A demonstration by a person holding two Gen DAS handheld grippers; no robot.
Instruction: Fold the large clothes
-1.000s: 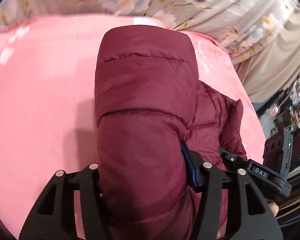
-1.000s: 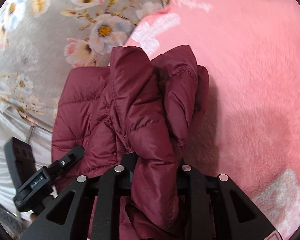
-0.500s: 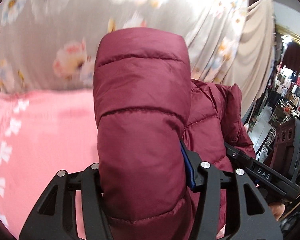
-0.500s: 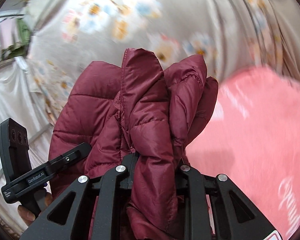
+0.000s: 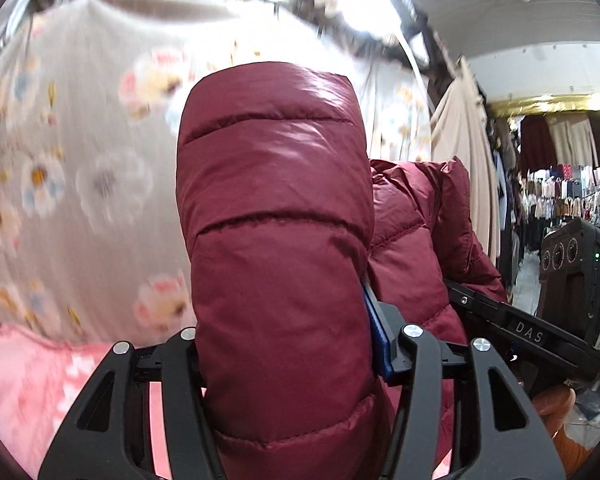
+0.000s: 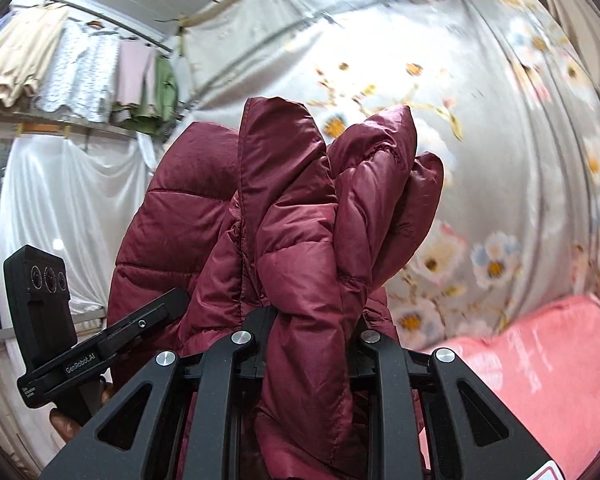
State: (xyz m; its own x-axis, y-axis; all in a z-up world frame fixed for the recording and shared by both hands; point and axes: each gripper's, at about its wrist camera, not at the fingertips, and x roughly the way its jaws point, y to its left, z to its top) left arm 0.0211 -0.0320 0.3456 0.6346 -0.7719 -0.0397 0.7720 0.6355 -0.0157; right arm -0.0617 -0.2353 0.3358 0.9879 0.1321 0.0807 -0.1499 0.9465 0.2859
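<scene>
A dark red puffer jacket (image 5: 276, 240) fills the middle of the left wrist view, held up in the air. My left gripper (image 5: 288, 360) is shut on a thick quilted fold of it. In the right wrist view the same jacket (image 6: 300, 240) is bunched in several folds, and my right gripper (image 6: 306, 344) is shut on them. Each view shows the other gripper at its side: the right one (image 5: 520, 332) and the left one (image 6: 100, 352), both close by against the jacket. The fingertips are buried in fabric.
A pink blanket (image 5: 28, 380) lies low in both views (image 6: 540, 368). A grey floral curtain (image 5: 60, 160) hangs behind (image 6: 500, 160). Hanging clothes (image 6: 80, 72) and a shop aisle with racks (image 5: 560, 200) lie to the sides.
Both grippers have lifted and tilted upward with the jacket, raising it off the pink blanket. The views now face the curtain and ceiling instead of the blanket.
</scene>
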